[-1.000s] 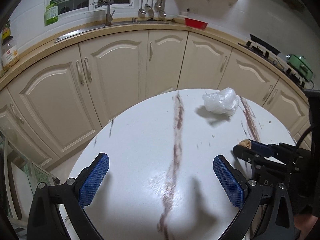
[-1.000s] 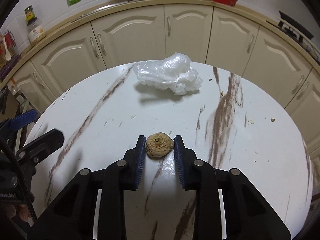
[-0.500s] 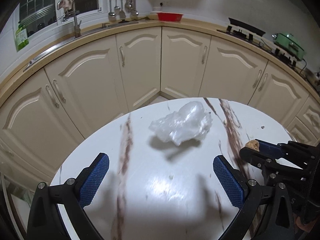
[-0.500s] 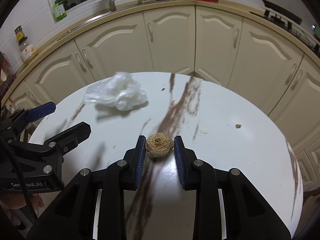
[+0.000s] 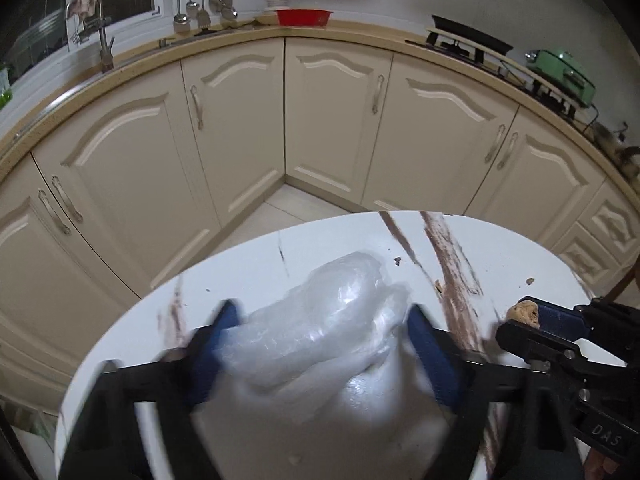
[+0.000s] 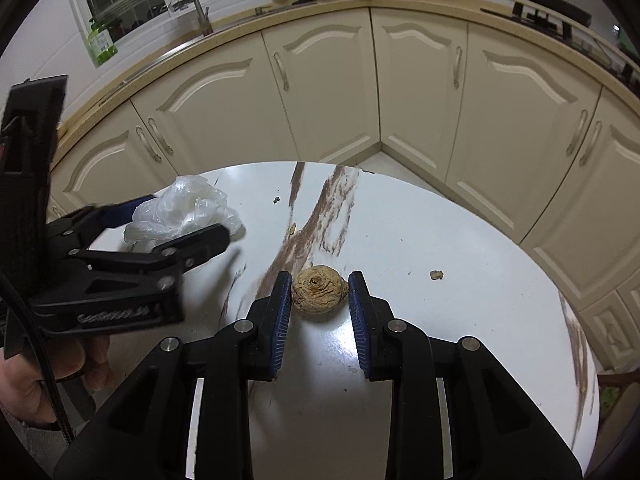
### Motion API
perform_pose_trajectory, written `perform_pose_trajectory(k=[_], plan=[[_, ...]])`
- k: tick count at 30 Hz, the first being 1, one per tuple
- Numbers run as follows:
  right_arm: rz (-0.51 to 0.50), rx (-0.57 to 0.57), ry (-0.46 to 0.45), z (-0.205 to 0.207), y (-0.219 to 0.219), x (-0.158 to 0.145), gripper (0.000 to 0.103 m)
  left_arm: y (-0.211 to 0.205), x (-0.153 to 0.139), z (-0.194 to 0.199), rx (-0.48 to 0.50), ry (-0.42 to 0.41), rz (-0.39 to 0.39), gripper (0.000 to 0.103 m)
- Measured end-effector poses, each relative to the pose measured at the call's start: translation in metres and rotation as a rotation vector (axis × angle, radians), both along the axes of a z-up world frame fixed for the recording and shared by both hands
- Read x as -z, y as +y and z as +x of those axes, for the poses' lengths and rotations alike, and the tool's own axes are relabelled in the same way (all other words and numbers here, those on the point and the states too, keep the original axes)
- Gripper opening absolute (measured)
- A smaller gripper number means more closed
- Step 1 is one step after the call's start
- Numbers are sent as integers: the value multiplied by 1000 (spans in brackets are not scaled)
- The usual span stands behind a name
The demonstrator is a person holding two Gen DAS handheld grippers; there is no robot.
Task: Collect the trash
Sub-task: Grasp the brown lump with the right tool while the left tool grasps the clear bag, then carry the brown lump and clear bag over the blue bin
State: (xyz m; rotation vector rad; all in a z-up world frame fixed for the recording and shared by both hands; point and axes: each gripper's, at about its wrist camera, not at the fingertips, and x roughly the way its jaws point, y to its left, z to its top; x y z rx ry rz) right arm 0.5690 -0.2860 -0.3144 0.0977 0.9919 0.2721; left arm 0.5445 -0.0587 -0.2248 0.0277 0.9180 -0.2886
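Observation:
A crumpled clear plastic bag (image 5: 320, 320) lies on the round white marble table (image 5: 248, 268). My left gripper (image 5: 320, 316) straddles it and its jaws are closing, both blue pads touching the bag's sides. The right wrist view shows the same bag (image 6: 180, 212) between the left gripper's fingers (image 6: 192, 242). My right gripper (image 6: 319, 292) is shut on a brown, wrinkled round lump (image 6: 319, 289), held just above the table (image 6: 440, 240). That lump (image 5: 526, 314) also shows at the right edge of the left wrist view.
Small brown crumbs (image 6: 437, 275) lie scattered on the table, one near its far edge (image 6: 276, 200). Cream kitchen cabinets (image 5: 332, 120) curve around behind the table. A red bowl (image 5: 304, 17) and a stove (image 5: 468, 40) sit on the counter. A person's hand (image 6: 48, 376) holds the left gripper.
The left gripper has moved forward over the plastic bag and its jaws have narrowed around it. The right gripper has shifted sideways, still holding the brown lump.

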Motion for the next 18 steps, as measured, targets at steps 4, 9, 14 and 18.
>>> perform_pose_trajectory(k=[4,9,14,18], plan=[[6,12,-8,-8,-7,-6,27,6,1,2,-3,-8,-61,54],[20,34,-19,-26,-18,-17,27,8,-6,-15,-1,-40,-73,53],[31,55,-46,-55,-30,-36,27,-3,-27,-59,12,-100,-78,53],[39,74,-88,-84,-41,-59,27,-15,-45,-104,21,-153,-92,53]])
